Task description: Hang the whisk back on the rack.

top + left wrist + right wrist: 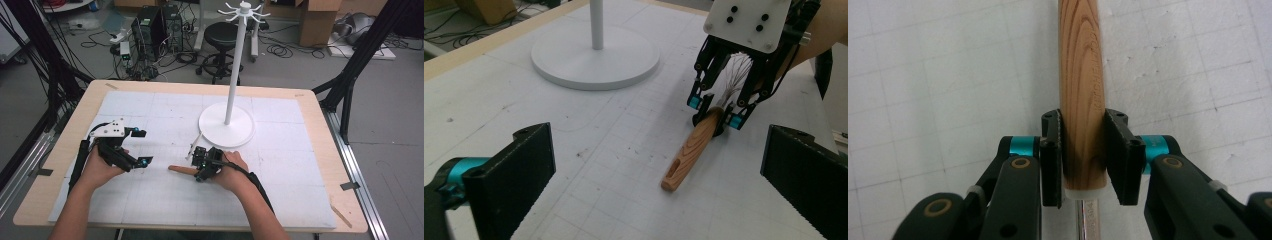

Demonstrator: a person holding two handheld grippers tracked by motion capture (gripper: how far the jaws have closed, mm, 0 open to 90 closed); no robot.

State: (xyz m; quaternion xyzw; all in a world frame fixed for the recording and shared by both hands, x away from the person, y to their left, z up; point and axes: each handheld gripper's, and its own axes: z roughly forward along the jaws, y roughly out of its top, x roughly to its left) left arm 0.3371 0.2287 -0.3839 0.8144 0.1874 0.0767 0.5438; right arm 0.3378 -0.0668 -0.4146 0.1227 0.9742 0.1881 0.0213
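Clearly, the wooden handle (pixel 1082 100) of a whisk (pixel 704 135) is clamped between the fingers (pixel 1052 160) of the right gripper (pixel 200 162), low over the white mat (pixel 150 200) on the table (pixel 85 107), near a white stand (pixel 227 127). Well apart, the left gripper (pixel 140 147) is held with its fingers (pixel 524 170) spread wide, nothing between them.

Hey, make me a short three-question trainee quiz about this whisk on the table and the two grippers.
1. True or false: the right gripper has its jaws closed on the whisk's wooden handle.
2. How do the left gripper's jaws stand: A open, B shut on the handle, C shut on the stand?
3. What white thing stands behind the whisk?

Key: 1 true. 2 A. 3 the hanger stand, with hooks on top.
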